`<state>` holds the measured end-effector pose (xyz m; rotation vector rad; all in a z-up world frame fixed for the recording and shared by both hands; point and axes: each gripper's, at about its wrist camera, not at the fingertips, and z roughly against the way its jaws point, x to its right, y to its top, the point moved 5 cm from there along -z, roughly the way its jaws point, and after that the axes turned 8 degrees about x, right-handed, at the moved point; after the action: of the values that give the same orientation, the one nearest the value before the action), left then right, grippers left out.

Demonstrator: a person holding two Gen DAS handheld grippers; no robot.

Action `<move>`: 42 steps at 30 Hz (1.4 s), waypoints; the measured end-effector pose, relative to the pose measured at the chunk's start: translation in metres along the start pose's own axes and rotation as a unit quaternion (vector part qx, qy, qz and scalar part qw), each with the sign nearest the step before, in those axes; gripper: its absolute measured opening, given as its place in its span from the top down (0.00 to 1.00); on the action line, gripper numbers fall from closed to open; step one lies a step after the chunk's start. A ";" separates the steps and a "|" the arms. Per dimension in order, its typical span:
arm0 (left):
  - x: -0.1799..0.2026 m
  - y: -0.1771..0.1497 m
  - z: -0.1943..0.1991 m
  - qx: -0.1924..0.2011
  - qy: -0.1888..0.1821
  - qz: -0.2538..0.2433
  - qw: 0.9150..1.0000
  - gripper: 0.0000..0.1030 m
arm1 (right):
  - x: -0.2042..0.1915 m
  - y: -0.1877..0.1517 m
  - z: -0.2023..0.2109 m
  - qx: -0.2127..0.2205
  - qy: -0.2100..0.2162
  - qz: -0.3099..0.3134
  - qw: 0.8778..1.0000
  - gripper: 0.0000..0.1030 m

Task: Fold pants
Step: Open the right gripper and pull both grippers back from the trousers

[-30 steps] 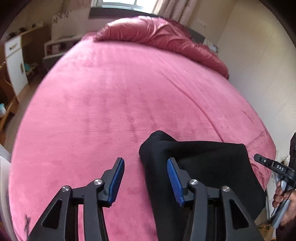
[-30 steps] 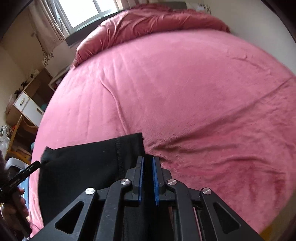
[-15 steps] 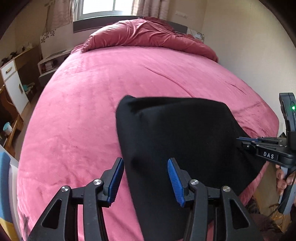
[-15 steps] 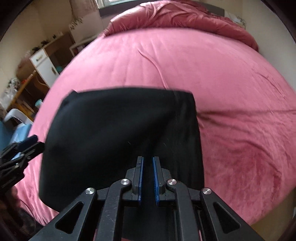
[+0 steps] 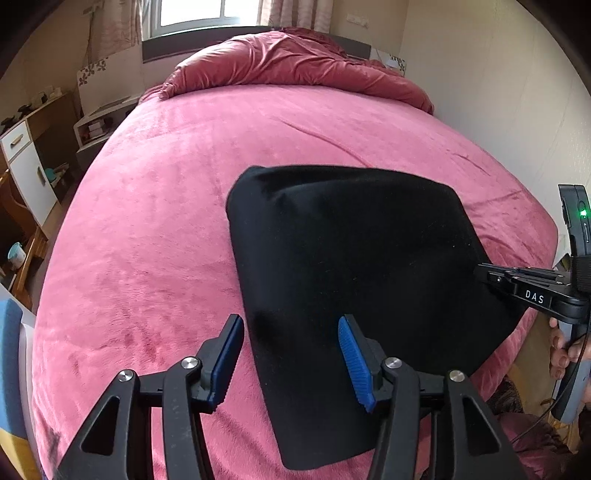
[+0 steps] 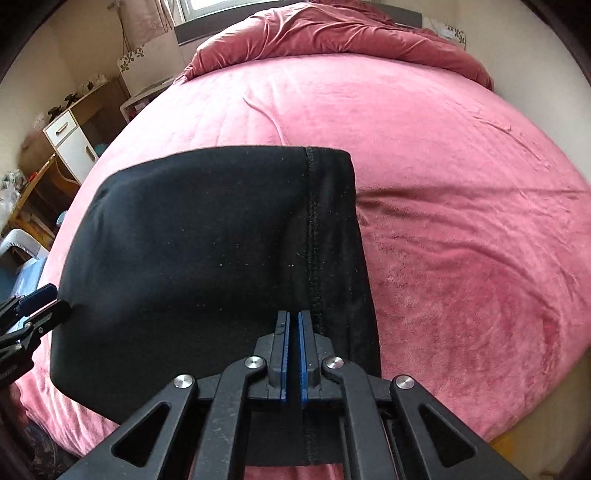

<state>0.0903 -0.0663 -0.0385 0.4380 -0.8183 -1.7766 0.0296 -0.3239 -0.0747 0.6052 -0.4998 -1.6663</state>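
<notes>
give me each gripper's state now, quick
Left gripper: open, jaws just opening wider, astride the edge of the black pants, not pressing them.
Right gripper: shut on the black pants.

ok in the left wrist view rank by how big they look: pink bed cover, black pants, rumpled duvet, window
1. pink bed cover
2. black pants
3. rumpled duvet, far off, so likely bigger than it looks
4. window
</notes>
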 end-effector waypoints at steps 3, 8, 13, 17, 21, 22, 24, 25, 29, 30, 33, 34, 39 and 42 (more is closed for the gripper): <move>-0.004 0.002 0.009 0.013 0.002 0.006 1.000 0.47 | -0.006 0.004 0.005 0.006 0.004 -0.006 1.000 0.89; -0.011 0.005 0.026 0.034 0.013 0.018 0.999 0.40 | -0.023 0.015 0.027 0.035 -0.014 0.014 0.999 0.52; -0.018 0.011 0.039 0.053 0.029 0.030 0.998 0.39 | -0.050 0.024 0.043 0.055 -0.009 0.031 0.998 0.43; -0.024 0.014 0.050 0.060 0.044 0.041 0.996 0.39 | -0.067 0.020 0.040 0.043 -0.018 0.040 0.998 0.41; -0.028 0.011 0.052 0.058 0.047 0.044 0.996 0.39 | -0.073 0.003 0.038 0.022 -0.021 0.064 0.997 0.41; -0.027 0.010 0.051 0.056 0.045 0.044 0.996 0.39 | -0.071 -0.003 0.040 0.018 -0.035 0.075 0.996 0.41; -0.025 0.006 0.047 0.047 0.041 0.044 0.997 0.39 | -0.058 -0.011 0.043 0.016 -0.054 0.076 0.996 0.41; -0.024 0.003 0.043 0.040 0.036 0.045 0.998 0.39 | -0.045 -0.014 0.045 0.013 -0.061 0.060 0.996 0.41; -0.018 -0.011 0.024 0.003 0.031 0.035 0.999 0.36 | -0.006 -0.025 0.044 -0.003 -0.069 0.008 0.998 0.37; -0.017 -0.015 0.020 -0.006 0.029 0.031 0.999 0.36 | 0.002 -0.028 0.042 -0.005 -0.057 -0.013 0.998 0.37; -0.013 -0.022 0.011 -0.019 0.035 0.020 0.999 0.36 | 0.017 -0.036 0.032 -0.018 -0.040 -0.045 0.998 0.35; -0.012 -0.023 0.010 -0.018 0.039 0.018 0.999 0.36 | 0.021 -0.042 0.026 -0.024 -0.036 -0.055 0.998 0.31; -0.010 -0.012 0.025 0.016 0.053 0.023 0.998 0.36 | 0.017 -0.038 0.040 0.009 -0.058 -0.048 0.997 0.29; -0.013 -0.003 0.037 0.038 0.065 0.030 0.997 0.36 | 0.001 -0.025 0.058 0.045 -0.081 -0.012 0.996 0.29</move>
<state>0.0689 -0.0420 -0.0157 0.5673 -0.7998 -1.6474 -0.0264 -0.3204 -0.0459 0.5450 -0.6896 -1.7313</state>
